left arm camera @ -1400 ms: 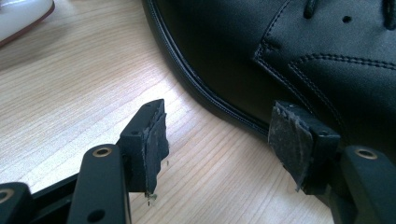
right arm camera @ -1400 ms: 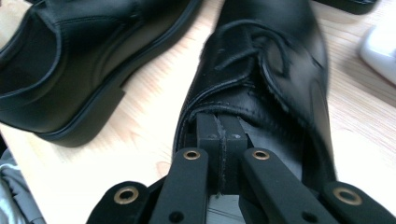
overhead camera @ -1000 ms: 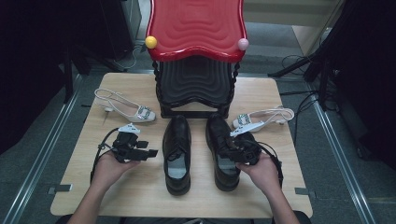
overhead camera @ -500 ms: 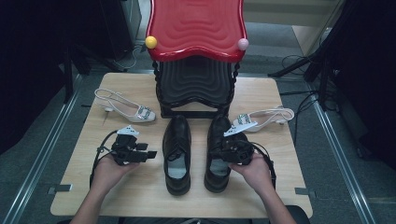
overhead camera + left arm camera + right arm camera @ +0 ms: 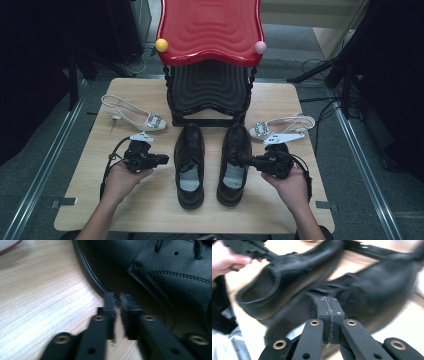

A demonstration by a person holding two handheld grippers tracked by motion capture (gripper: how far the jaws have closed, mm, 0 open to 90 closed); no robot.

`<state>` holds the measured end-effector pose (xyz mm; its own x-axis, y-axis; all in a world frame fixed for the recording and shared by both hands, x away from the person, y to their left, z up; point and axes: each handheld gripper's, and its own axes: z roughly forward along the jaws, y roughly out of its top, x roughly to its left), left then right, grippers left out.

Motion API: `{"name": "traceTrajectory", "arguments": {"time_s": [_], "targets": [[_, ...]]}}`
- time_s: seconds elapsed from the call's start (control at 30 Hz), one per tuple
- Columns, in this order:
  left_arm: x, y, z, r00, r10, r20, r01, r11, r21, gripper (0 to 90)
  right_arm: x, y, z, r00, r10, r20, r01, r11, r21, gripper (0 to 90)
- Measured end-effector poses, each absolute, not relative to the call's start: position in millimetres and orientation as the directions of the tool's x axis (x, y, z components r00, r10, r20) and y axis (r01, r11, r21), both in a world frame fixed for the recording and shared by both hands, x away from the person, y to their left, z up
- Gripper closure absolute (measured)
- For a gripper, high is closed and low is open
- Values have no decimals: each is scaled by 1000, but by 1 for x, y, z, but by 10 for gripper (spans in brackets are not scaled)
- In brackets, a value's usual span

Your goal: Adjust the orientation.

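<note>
Two black leather lace-up shoes stand side by side, toes away from me: the left shoe [image 5: 190,165] and the right shoe [image 5: 235,167]. My left gripper [image 5: 166,160] points right at the left shoe's outer side [image 5: 162,270]. Its jaws have just been closing and now stand shut with nothing between them [image 5: 116,298], just short of the sole's edge. My right gripper [image 5: 242,160] points left with its jaws shut [image 5: 329,300]. Its tips are against the right shoe's side [image 5: 374,282]. Past that shoe lies the left shoe [image 5: 287,272].
A red-topped black stand [image 5: 210,30] rises at the back of the wooden table [image 5: 150,215], with a yellow ball [image 5: 161,45] and a pink ball [image 5: 260,47] on its corners. White buckled slingback shoes lie at back left [image 5: 135,115] and back right [image 5: 285,125].
The right black shoe has swung from slanted to straight beside the left one, with my right hand shifting left against it. The left gripper's jaws have closed; that hand stayed put.
</note>
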<state>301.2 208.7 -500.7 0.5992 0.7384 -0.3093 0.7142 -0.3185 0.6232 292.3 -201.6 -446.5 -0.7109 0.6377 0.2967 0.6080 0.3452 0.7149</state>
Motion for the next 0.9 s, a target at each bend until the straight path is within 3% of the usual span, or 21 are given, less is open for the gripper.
{"name": "traceTrajectory", "arguments": {"time_s": [0.33,0.9], "targets": [[314,203,-509,604,738,-302,723,-347,598,900,306,-220,-482,-582,756,300,684,255,684,900],[323,191,-519,616,729,-298,729,-384,567,899,318,-201,-509,-502,822,268,754,265,601,900]]}}
